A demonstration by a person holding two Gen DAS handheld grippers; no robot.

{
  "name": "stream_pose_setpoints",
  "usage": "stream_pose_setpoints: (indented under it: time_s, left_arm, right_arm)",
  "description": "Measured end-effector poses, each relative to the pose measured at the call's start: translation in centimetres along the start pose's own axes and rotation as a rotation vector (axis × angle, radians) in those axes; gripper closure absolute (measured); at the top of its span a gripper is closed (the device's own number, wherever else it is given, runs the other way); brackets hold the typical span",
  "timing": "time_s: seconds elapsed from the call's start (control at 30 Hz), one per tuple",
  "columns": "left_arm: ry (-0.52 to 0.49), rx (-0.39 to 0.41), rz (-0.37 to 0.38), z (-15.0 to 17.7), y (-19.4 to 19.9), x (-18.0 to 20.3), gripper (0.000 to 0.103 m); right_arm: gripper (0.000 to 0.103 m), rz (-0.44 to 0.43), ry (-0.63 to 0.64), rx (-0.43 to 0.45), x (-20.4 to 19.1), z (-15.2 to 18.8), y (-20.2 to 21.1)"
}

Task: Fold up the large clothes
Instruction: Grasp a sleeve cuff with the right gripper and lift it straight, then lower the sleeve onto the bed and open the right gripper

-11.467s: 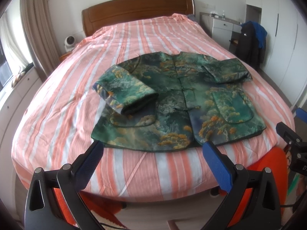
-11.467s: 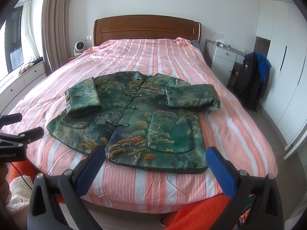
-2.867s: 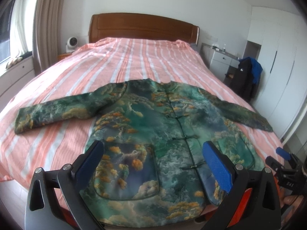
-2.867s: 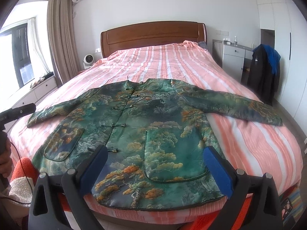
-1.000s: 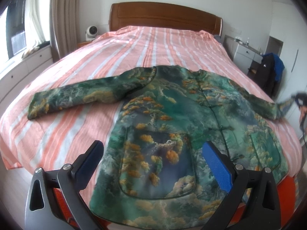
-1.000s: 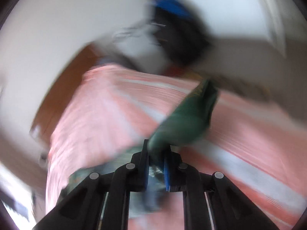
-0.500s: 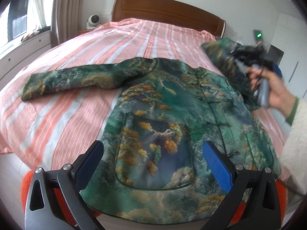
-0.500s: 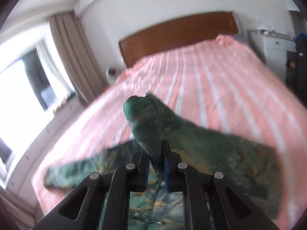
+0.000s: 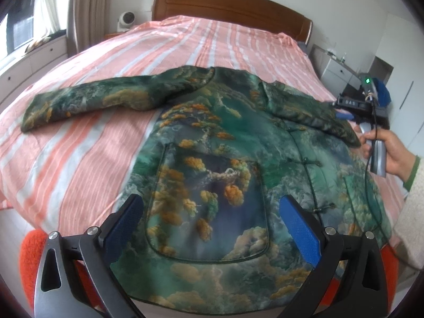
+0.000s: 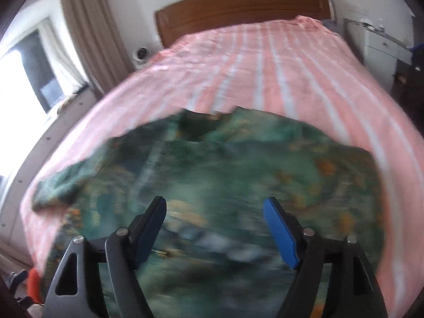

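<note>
The left wrist view looks down the bed (image 9: pixel 111 61) with its pink and white striped cover, where the big green jacket with orange cloud patterns (image 9: pixel 212 164) lies flat, front side up, collar toward the wooden headboard (image 9: pixel 228 2). The left gripper (image 9: pixel 212 220) hangs over the near hem with its blue jaws wide apart and nothing between them. One long sleeve (image 9: pixel 90 100) is stretched straight out to the left side of the picture, lying across the bed, well apart from the jaws. The other sleeve (image 9: pixel 312 114) is now folded in over the chest. The person's hand (image 9: pixel 384 148) holds the right gripper (image 9: pixel 347 111) just beside that sleeve's end, and I cannot tell if it touches the cloth. The right wrist view is blurry. It shows the same jacket (image 10: pixel 225 185) right under the right gripper (image 10: pixel 214 228), whose jaws are opening, and nothing is between them. The stretched-out sleeve (image 10: pixel 61 185) shows at the left side here too. I think the next job is to fold that sleeve in. Its cuff is its far end, out to the left, so the left gripper is the nearer one. It would need to go sideways along the sleeve to the cuff and bring it back across the chest.
</note>
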State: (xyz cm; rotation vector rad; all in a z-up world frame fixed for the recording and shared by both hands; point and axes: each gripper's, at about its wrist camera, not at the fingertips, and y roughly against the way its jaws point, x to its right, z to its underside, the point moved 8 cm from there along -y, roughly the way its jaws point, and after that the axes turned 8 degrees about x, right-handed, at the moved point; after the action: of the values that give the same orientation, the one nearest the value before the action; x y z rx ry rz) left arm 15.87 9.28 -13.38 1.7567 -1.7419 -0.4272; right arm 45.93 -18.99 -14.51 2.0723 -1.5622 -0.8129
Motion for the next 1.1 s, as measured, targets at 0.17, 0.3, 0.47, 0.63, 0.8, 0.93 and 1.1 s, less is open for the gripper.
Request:
stream_pose_setpoints:
  time_s: [0.17,0.3,0.47,0.63,0.8,0.93,1.1]
  left_arm:
    - [-0.049,0.003,0.002,0.1,0.8,1.3,0.001]
    - [-0.087,0.029,-0.01,-0.2,1.4,1.7,0.001]
    - [-0.095,0.02,0.004,0.0,1.3,2.5,0.001]
    - [-0.14,0.002,0.001,0.7,1.0,3.9,0.001]
    - [-0.182,-0.008,-0.003,0.7,1.2,5.5,0.001]
    - [-0.231,0.007,-0.018,0.6,1.6,6.5,0.001]
    - [-0.241,-0.007,-0.021,0.7,1.3,7.0,0.001]
  right_arm:
    - [0.023,0.019,-0.079,-0.1,3.9,3.5,-2.8]
    - [0.018,0.007,-0.139,0.115,6.7,1.7,3.4]
    - [0.015,0.291,-0.173,0.102,18.7,5.9,9.5]
    - [0.015,0.544,-0.151,-0.022,30.5,13.7,12.8]
    - [0.004,0.563,-0.211,-0.002,33.7,16.3,13.4]
    - [0.0,0.624,-0.133,-0.044,33.5,16.4,12.2]
    - [0.0,0.63,-0.127,-0.035,32.9,16.2,11.7]
